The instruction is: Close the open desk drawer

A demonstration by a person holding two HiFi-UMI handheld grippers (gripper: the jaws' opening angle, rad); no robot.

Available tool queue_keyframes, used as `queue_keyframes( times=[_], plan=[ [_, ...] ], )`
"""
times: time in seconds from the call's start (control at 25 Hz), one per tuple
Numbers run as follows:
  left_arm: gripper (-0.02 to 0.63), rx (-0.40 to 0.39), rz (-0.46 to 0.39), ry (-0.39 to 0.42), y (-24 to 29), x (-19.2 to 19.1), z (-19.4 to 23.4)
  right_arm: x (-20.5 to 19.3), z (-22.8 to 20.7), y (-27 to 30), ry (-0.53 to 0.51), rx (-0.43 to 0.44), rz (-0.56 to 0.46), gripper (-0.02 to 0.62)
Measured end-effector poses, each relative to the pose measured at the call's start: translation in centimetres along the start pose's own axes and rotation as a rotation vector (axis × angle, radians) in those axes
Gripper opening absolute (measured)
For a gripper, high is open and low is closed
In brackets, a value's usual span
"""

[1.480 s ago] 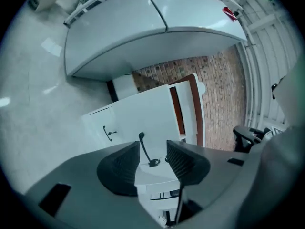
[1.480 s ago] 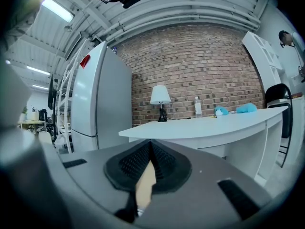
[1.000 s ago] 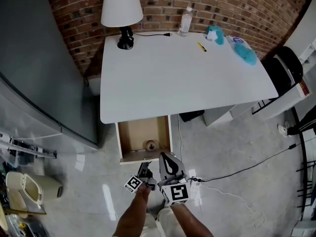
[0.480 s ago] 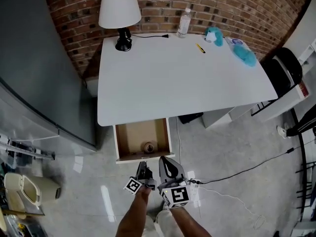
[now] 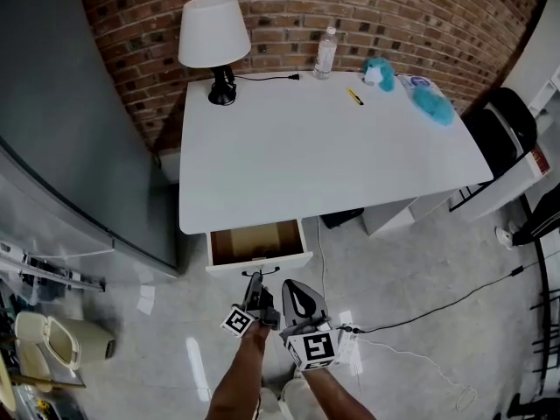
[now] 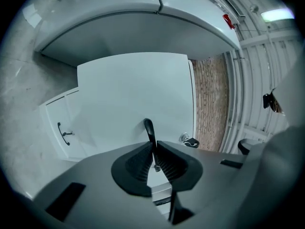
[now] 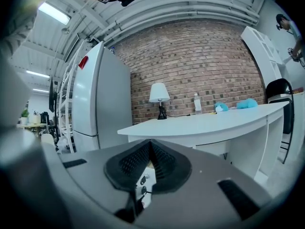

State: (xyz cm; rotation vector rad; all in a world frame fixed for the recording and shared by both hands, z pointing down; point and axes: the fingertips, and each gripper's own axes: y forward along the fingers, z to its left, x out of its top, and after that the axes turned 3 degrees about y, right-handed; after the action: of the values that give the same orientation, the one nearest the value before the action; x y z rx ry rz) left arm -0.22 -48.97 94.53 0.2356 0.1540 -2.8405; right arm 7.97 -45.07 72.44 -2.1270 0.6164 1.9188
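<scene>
Left gripper (image 6: 153,149) has just been closing, and its pads now pinch the thin black handle (image 6: 148,127) of the drawer (image 5: 259,259) near the middle of the bar. Right gripper (image 7: 150,149) hangs just beside it with its jaws together on nothing.

Seen from the head view, the drawer stands partly out from under the front edge of the desk (image 5: 332,147), on the desk's left side, with only a strip of its brown inside showing.

The handle looks like stiff metal, narrow and smooth, so a grip at its centre should keep the push square. An off-centre hold could skew the box on its runners. The drawer itself is probably light and rigid, and I expect it to slide easily, so a gentle, straight shove ought to do. Too much force would likely bang the front against the frame.

The desk top overhangs the drawer, so the jaws need to stay level and below that edge. The tall grey cabinet (image 5: 70,103) on the left is well apart, and the floor in front is open. A white cable (image 5: 411,309) trails on the floor to the right, near the person's feet.
</scene>
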Motion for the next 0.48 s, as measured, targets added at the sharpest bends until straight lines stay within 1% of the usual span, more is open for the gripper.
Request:
queue_keyframes(
  times=[0.16,0.28,0.36,0.48],
  plan=[
    [0.031,-0.009,-0.001,0.017,0.6,0.0,-0.4,0.1,-0.6,0.4,0.007,-0.009,0.007,0.011],
    [0.031,-0.002,0.006,0.018,1.0,-0.2,-0.3,-0.1,-0.4,0.6,0.003,-0.001,0.007,0.011],
    [0.031,-0.009,-0.004,0.033,1.6,0.2,-0.6,-0.1,-0.1,0.8,-0.002,0.006,0.005,0.011],
    [0.031,-0.023,-0.020,0.011,2.8,0.7,-1.1,-0.3,-0.1,1.0,0.000,0.006,0.010,0.011]
  ],
)
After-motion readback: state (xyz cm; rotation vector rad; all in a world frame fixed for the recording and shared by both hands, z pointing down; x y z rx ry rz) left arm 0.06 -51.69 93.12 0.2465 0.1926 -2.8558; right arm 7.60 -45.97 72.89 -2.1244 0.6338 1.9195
